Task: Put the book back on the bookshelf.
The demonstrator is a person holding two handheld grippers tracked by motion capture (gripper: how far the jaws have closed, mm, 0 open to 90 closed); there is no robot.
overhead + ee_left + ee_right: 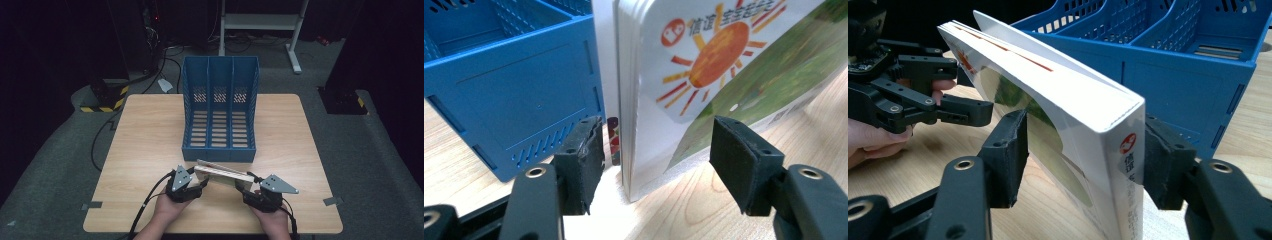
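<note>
A thin picture book (pixel 222 174) with a sun on its cover (pixel 719 55) stands on edge, tilted, just in front of the blue file rack (pixel 220 149). My right gripper (pixel 1085 160) is shut on the book's spine end (pixel 1120 165), with both pads against it. My left gripper (pixel 664 150) is at the other end, open, its jaws standing either side of the page edges (pixel 629 150) with gaps showing. In the high view the left gripper (pixel 202 181) and right gripper (pixel 246 186) sit near the table's front edge. The left gripper (pixel 968 107) is also in the right gripper view.
The rack has three open compartments (pixel 220 120) and stands mid-table on the wooden table (pixel 145 140). Bare tabletop lies to its left and right. A white metal stand (pixel 260 22) and cables lie on the floor beyond the table.
</note>
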